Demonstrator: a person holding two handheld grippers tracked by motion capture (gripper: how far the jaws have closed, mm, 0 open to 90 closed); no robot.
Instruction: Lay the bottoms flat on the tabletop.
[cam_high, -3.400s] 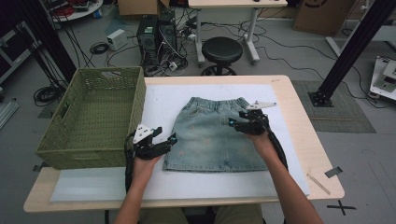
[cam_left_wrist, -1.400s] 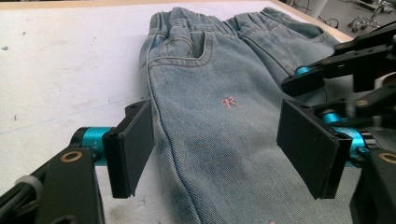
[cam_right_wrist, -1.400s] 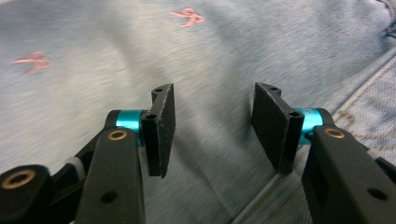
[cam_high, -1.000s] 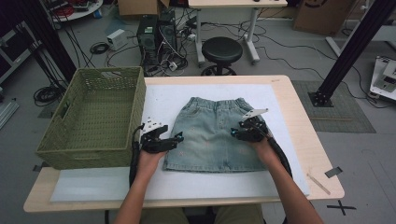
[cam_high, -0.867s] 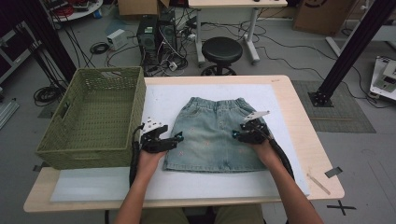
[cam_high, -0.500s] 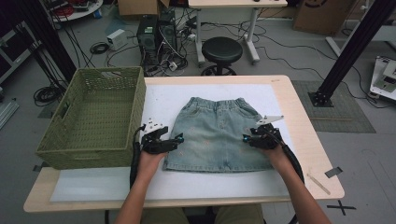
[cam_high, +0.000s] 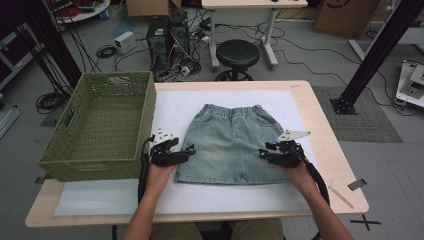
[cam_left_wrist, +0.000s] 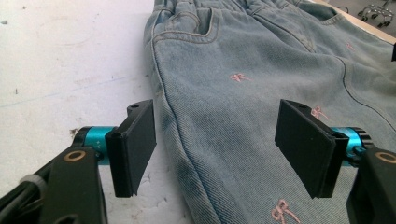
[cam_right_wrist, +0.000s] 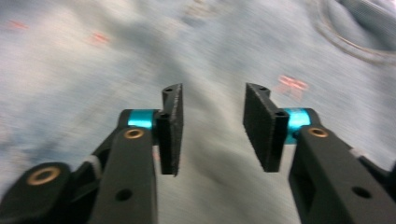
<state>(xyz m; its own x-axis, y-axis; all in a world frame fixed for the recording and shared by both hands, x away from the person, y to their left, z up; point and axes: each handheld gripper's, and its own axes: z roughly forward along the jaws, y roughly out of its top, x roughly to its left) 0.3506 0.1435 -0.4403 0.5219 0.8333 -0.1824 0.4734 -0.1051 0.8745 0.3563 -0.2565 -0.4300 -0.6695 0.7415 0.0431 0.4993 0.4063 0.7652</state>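
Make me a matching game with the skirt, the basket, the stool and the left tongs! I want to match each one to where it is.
Things:
1. skirt
2. basket
3. stool
4. left tongs

Places:
A. on the floor behind the table
B. at the skirt's left edge, open
C. flat in the middle of the white mat
D. on the table's left end

Pairs: 1-C, 2-D, 3-A, 4-B

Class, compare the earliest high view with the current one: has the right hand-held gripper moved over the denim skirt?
Yes. The right hand-held gripper has moved from near the waistband down toward the hem of the denim skirt, at its right edge. Its jaws have just been closing.
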